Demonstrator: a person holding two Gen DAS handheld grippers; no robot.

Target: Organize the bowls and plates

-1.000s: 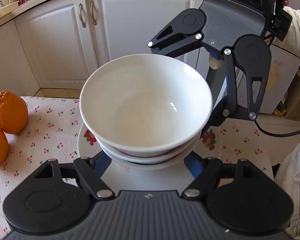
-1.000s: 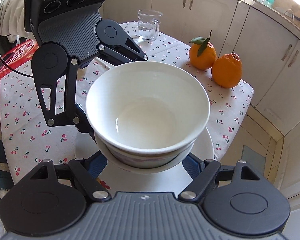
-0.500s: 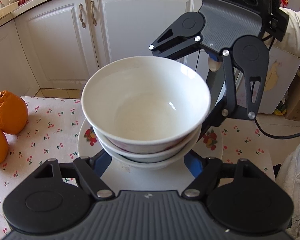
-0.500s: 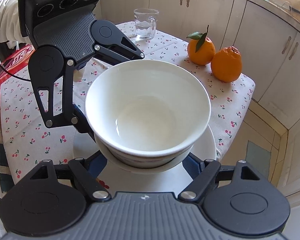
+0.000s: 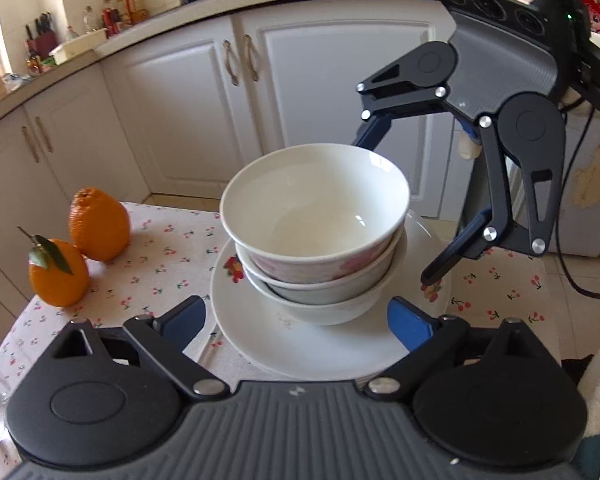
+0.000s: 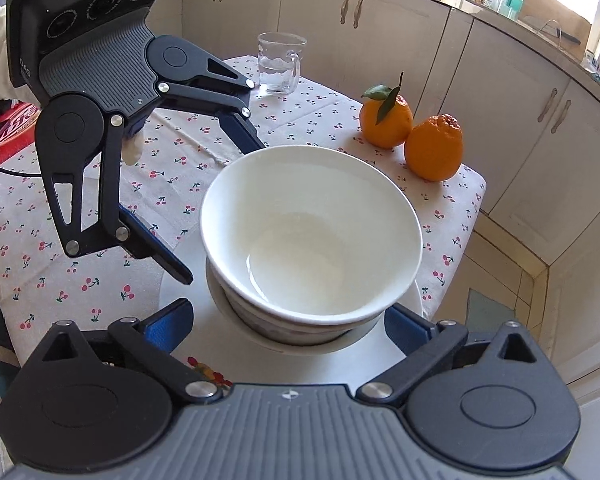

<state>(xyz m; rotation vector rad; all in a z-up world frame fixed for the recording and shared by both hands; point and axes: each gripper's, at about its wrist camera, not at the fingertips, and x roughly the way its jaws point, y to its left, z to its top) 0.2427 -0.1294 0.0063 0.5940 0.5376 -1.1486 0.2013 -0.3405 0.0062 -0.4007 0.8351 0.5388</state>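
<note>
Three nested bowls stand on a white plate (image 5: 300,348) on the cherry-print tablecloth. The top bowl (image 5: 316,216) is white inside with pink flowers outside. My left gripper (image 5: 296,308) faces the stack from the near side. Its jaws are opening, the blue fingers (image 5: 180,320) stand clear of the bowls on both sides. My right gripper (image 6: 290,316) faces the same top bowl (image 6: 312,236) from the opposite side, its jaws also opening with no pad on the bowls. Each gripper shows in the other's view: the right gripper (image 5: 394,212), the left gripper (image 6: 224,212). The plate (image 6: 188,292) lies under both.
Two oranges (image 6: 386,120) (image 6: 434,148) sit near the table's corner, beside the stack. A glass mug (image 6: 280,64) stands at the far edge. A red box (image 6: 8,124) lies off the table's left side. White kitchen cabinets (image 5: 204,112) surround the small table.
Both grippers' jaws have spread wide and let go of the bowl stack. Both have drawn back from it, the left one more. The stack stays on the plate.
</note>
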